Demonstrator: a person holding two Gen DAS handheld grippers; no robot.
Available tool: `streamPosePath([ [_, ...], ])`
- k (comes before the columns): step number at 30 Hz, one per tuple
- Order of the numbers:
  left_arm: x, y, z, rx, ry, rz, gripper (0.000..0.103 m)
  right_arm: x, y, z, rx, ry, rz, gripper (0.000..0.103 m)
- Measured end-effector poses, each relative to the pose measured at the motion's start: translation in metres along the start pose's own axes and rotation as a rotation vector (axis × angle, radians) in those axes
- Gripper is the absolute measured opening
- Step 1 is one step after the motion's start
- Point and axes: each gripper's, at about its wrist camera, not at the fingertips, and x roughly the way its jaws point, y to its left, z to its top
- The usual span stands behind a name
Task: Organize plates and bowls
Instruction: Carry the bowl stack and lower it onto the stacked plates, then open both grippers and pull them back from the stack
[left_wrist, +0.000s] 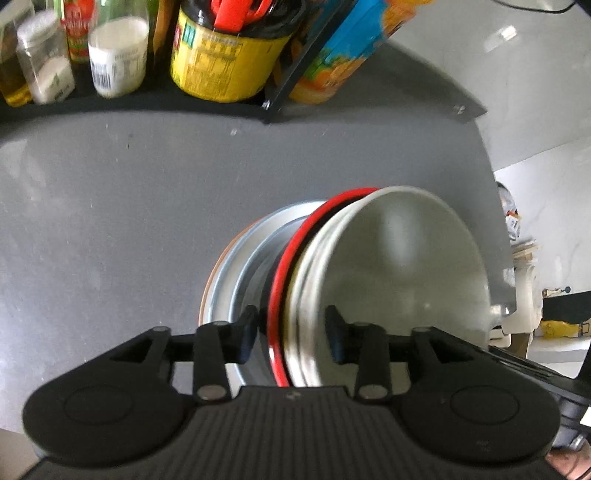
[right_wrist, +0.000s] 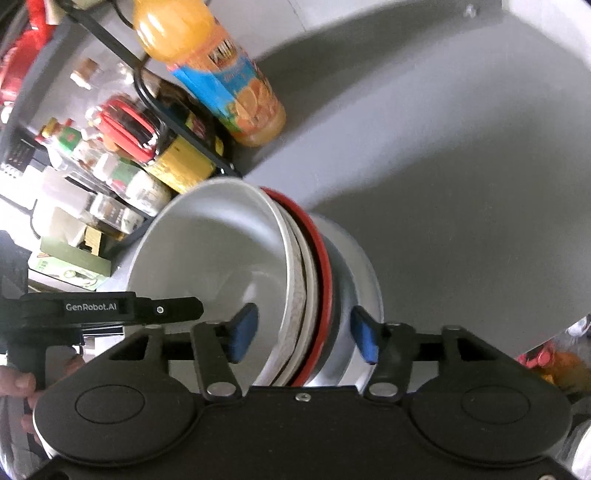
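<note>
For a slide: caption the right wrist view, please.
Right gripper fingers straddle the rims of nested bowls on a grey counter.

We count one white bowl, one red-rimmed bowl, one grey plate, one juice bottle, two tools.

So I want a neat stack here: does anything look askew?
Yes. The nested bowls sit tilted on the plates, rims steep, between both hand-held grippers.
</note>
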Motion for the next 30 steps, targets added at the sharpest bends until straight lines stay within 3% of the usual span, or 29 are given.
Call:
streamPosePath([
  [4,-0.015,-0.007,-0.009,-0.013,-0.086,-0.007,0.066,-0.022,-0.006,-0.008,-0.016,-0.048,0.002,0.062],
  [6,-0.024,-0.012,-0.018,-0.011,-0.127,0.019,0.072,-0.033,-0.011,-0.016,-0.02,-0.073,0.014,0.069],
  [9,-0.037,-0.023,-0.034,0.017,-0.18,0.042,0.074,-0.052,-0.017,-0.03,-0.028,-0.127,0.013,0.079],
  [14,-0.06,-0.038,-0.068,0.038,-0.265,0.067,0.078,-0.083,-0.025,-0.056,-0.03,-0.17,0.01,0.079],
  [20,-0.08,-0.05,-0.103,0.056,-0.295,0.107,0.081,-0.12,-0.027,-0.078,-0.051,-0.23,-0.01,0.08],
  [26,-0.106,-0.061,-0.138,0.096,-0.326,0.123,0.086,-0.145,-0.019,-0.099,-0.081,-0.272,-0.056,0.087],
  [30,-0.121,-0.064,-0.155,0.118,-0.341,0.096,0.092,-0.154,-0.013,-0.11,-0.087,-0.289,-0.073,0.088],
])
